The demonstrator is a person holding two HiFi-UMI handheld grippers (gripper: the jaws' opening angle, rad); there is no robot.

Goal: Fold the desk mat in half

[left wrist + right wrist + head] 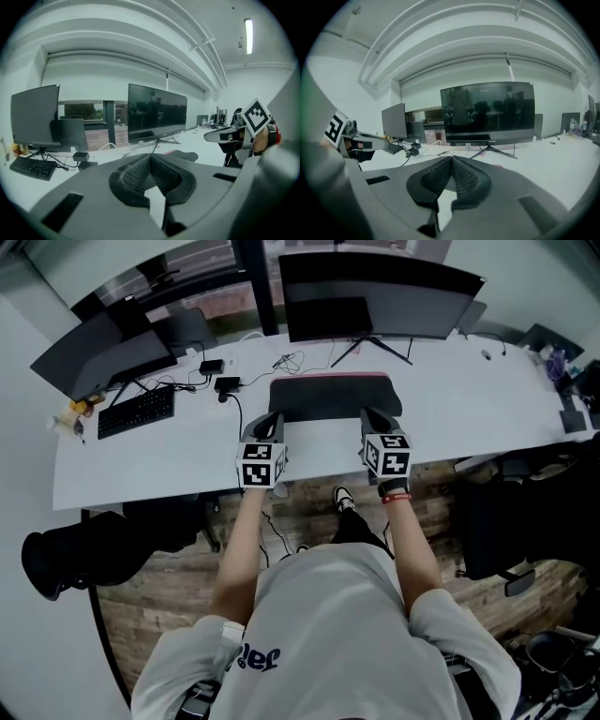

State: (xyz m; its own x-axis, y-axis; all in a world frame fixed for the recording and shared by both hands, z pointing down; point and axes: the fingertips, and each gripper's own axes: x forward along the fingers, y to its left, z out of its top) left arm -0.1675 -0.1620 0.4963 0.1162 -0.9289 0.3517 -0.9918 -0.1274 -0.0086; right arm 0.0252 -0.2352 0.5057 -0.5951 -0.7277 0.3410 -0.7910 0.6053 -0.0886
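The desk mat point(330, 396) lies folded on the white desk point(469, 418), dark side up with a pink edge along its far side. In the left gripper view the desk mat point(183, 155) shows low beyond the jaws; the right gripper view shows only a pink bit of it point(499, 165). My left gripper point(273, 420) is at the mat's near left corner and my right gripper point(373, 416) at its near right corner. Both are shut, and I see nothing between the pads of the left gripper point(151, 157) or the right gripper point(452, 160). They hover a little above the desk.
A wide monitor point(375, 296) stands behind the mat and a second monitor point(98, 352) at the left. A black keyboard point(137, 412), adapters and cables point(225, 382) lie left of the mat. Dark chairs point(84, 554) stand beside the person.
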